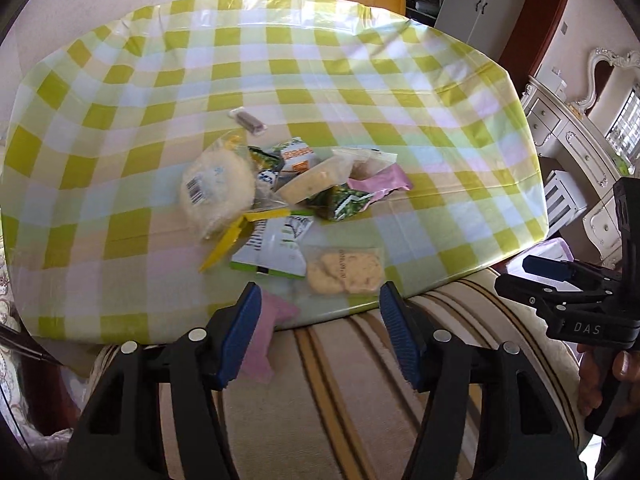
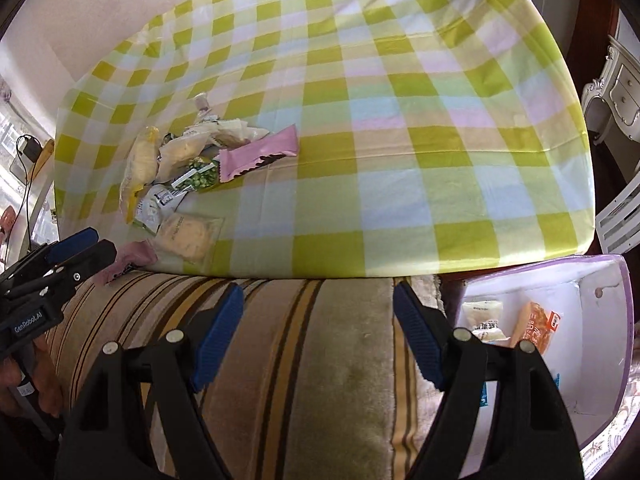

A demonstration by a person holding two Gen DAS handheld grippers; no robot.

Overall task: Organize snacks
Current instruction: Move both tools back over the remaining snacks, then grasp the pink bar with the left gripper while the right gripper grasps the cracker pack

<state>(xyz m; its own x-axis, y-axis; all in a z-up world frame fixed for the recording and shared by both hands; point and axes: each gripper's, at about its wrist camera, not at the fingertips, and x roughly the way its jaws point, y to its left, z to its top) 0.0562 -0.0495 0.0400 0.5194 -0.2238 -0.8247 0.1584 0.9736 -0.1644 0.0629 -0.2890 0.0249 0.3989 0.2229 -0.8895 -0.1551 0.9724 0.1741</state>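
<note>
On the checked tabletop (image 1: 360, 92) a heap of snack packets (image 1: 288, 184) lies near the front edge, while left claw (image 1: 320, 336) and right claw (image 2: 318, 334) hover spread, holding nothing.

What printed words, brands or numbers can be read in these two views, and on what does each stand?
"DAS": black body of the right gripper, seen from the left wrist.
"GenRobot.AI": label on the black left gripper, seen from the right wrist.
Barcode on the round white shredded snack bag: digits unreadable.
Date-like stamp on the clear cookie bag: too blurred.
Orange packet in the white and purple box: print too small.
</note>
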